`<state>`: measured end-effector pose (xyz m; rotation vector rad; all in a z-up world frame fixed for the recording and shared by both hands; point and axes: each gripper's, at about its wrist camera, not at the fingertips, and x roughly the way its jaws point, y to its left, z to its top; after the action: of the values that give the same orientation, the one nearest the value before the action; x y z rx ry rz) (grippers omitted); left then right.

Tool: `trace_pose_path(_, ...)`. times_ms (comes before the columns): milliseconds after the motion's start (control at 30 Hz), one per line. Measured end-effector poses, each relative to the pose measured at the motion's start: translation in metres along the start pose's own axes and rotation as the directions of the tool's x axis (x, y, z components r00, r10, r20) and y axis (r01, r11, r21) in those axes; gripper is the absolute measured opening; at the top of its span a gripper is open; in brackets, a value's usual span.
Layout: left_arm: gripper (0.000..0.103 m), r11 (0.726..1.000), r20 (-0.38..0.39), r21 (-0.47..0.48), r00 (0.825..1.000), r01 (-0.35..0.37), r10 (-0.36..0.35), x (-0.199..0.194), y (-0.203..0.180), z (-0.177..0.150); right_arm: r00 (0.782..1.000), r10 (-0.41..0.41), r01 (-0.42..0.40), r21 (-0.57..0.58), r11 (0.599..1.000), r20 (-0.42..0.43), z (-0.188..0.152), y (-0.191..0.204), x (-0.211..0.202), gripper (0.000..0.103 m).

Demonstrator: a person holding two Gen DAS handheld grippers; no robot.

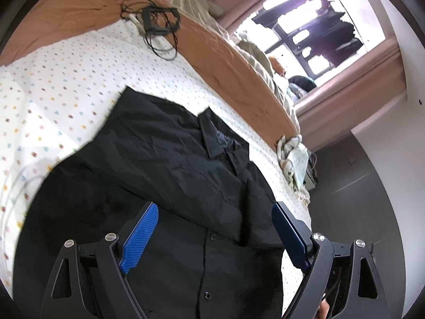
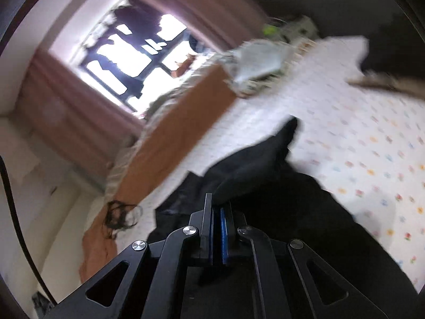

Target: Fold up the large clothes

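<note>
A black button-up shirt (image 1: 172, 146) lies spread on a bed's white sheet with coloured dots (image 1: 53, 79), collar toward the far side, with one side folded over the front. My left gripper (image 1: 214, 204) hovers open just above the shirt's button placket, and its blue pads (image 1: 140, 236) stand wide apart and touch nothing. In the blurred right wrist view my right gripper (image 2: 216, 199) is shut, its pads together, and a fold of the black shirt (image 2: 265, 159) rises from its tips above the dotted sheet (image 2: 358, 146).
An orange blanket (image 1: 79, 5) runs along the bed's far side, with a tangle of black cable (image 1: 156, 24) on it. A crumpled pale cloth (image 1: 292, 154) sits at the bed's corner. A bright window (image 1: 305, 32) with pink curtains lies beyond, and dark floor to the right.
</note>
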<state>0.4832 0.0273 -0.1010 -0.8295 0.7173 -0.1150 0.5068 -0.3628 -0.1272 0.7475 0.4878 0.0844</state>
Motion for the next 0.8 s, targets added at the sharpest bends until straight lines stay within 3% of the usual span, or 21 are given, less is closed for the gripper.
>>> trace_pose_path(333, 0.088, 0.995, 0.078, -0.092, 0.997, -0.023, 0.03, -0.027, 0.036, 0.025, 0.989, 0.125, -0.138, -0.217, 0.966, -0.074, -0.03, 0.102, 0.035, 0.005)
trace_pose_path(600, 0.088, 0.986, 0.129, -0.159, 0.99, -0.044, 0.065, -0.043, 0.061, 0.033, 0.962, 0.15, -0.218, -0.313, 0.924, -0.228, -0.085, 0.16, 0.091, 0.005)
trace_pose_path(667, 0.088, 0.983, 0.138, -0.179, 0.987, -0.052, 0.078, -0.047, 0.066, 0.034, 0.937, 0.104, -0.225, -0.349, 0.909, -0.334, -0.108, 0.171, 0.113, 0.006)
trace_pose_path(733, 0.088, 0.979, 0.15, -0.192, 0.984, -0.064, 0.094, -0.05, 0.071, 0.036, 0.885, 0.076, -0.259, -0.349, 0.901, -0.46, -0.13, 0.172, 0.13, 0.016)
trace_pose_path(767, 0.088, 0.978, 0.152, -0.198, 0.984, -0.064, 0.095, -0.051, 0.073, 0.036, 0.85, 0.066, -0.278, -0.338, 0.899, -0.523, -0.141, 0.171, 0.137, 0.035)
trace_pose_path(800, 0.088, 0.976, 0.154, -0.208, 0.984, -0.059, 0.093, -0.052, 0.075, 0.036, 0.83, 0.06, -0.286, -0.331, 0.899, -0.555, -0.148, 0.168, 0.14, 0.053)
